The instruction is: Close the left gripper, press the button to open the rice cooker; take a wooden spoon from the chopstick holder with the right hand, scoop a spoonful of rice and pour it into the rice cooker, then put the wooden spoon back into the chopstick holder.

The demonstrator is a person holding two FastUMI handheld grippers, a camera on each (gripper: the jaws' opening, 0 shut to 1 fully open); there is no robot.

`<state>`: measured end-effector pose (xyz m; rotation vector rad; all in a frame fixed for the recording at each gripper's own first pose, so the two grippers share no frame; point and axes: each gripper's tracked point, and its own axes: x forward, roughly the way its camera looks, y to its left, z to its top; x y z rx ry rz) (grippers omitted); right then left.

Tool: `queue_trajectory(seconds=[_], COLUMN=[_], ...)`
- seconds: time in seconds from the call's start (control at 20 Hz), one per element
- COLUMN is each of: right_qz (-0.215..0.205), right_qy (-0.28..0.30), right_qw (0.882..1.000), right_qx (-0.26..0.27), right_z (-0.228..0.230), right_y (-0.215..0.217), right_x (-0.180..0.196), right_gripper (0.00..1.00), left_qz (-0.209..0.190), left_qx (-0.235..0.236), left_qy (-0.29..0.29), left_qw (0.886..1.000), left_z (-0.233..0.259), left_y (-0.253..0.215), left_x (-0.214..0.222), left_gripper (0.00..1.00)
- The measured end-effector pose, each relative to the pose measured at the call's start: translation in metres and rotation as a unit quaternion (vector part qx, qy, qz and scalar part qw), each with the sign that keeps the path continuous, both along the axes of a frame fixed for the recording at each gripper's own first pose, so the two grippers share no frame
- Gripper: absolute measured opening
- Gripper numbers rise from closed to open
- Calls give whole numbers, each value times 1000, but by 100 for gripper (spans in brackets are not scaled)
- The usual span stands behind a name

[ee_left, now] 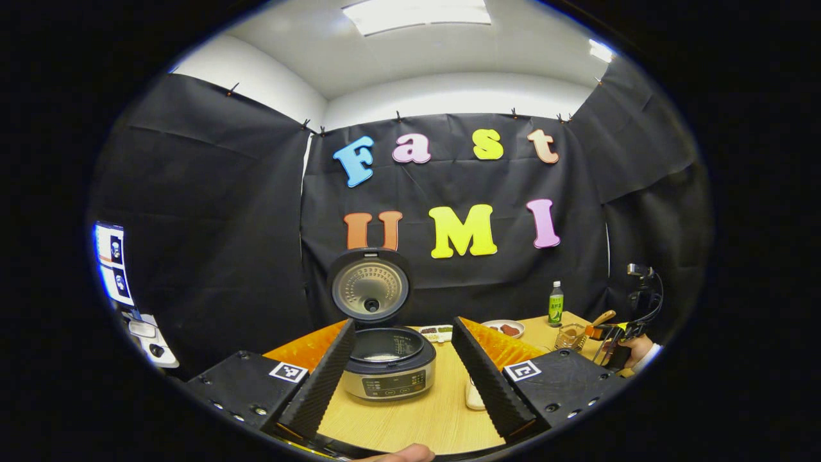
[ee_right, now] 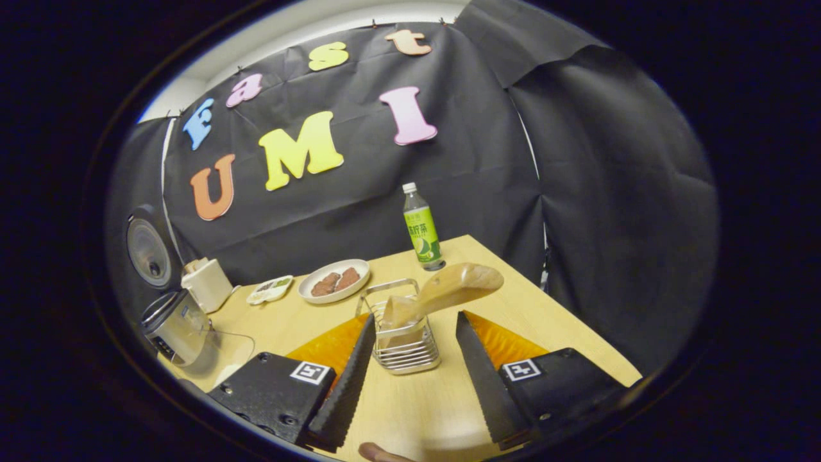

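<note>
Wooden spoon (ee_right: 442, 292) leans in the wire chopstick holder (ee_right: 404, 340) on the tabletop (ee_right: 410, 404), just ahead of the right gripper (ee_right: 410, 346), jaws spread. Rice cooker (ee_left: 387, 366) stands lid-up before the left gripper (ee_left: 401, 366), jaws also spread. Step judged: fetching the spoon. Next: advance, pinch the spoon's handle, lift clear of the wires.

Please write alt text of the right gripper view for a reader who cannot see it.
The right tongs are open just before a wire chopstick holder on a wooden table, a wooden spoon leaning out of it. Behind stand a green bottle and a plate.
</note>
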<state>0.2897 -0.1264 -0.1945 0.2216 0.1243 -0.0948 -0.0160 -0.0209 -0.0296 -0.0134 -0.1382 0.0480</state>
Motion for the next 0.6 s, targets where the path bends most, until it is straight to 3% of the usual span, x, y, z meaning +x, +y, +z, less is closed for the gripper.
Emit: queue_trajectory(seconds=[0.1,0.15,0.25,0.35,0.4,0.45,0.6], right_qz=[7,12,12,23,33,32,14], right_qy=[-9,-15,-32,-39,-40,-43,-55], right_qw=[1000,1000,999,999,999,999,998], right_qx=[19,21,13,5,0,-8,-22], right_z=[4,7,12,16,16,18,21], right_y=[2,3,0,6,12,12,8], right_x=[9,16,27,35,37,41,47], right_gripper=[82,76,72,74,70,57,49], left_qz=[4,3,0,-5,-7,-9,-5], left_qx=[6,9,9,8,8,8,4], left_qy=[3,5,14,23,28,33,42], left_qw=[1000,1000,1000,1000,1000,999,999], left_z=[-3,-5,-11,-19,-22,-27,-39], left_y=[0,-2,-6,-10,-10,-11,-5], left_x=[4,8,15,22,25,29,32], left_gripper=[96,96,96,96,96,96,96])
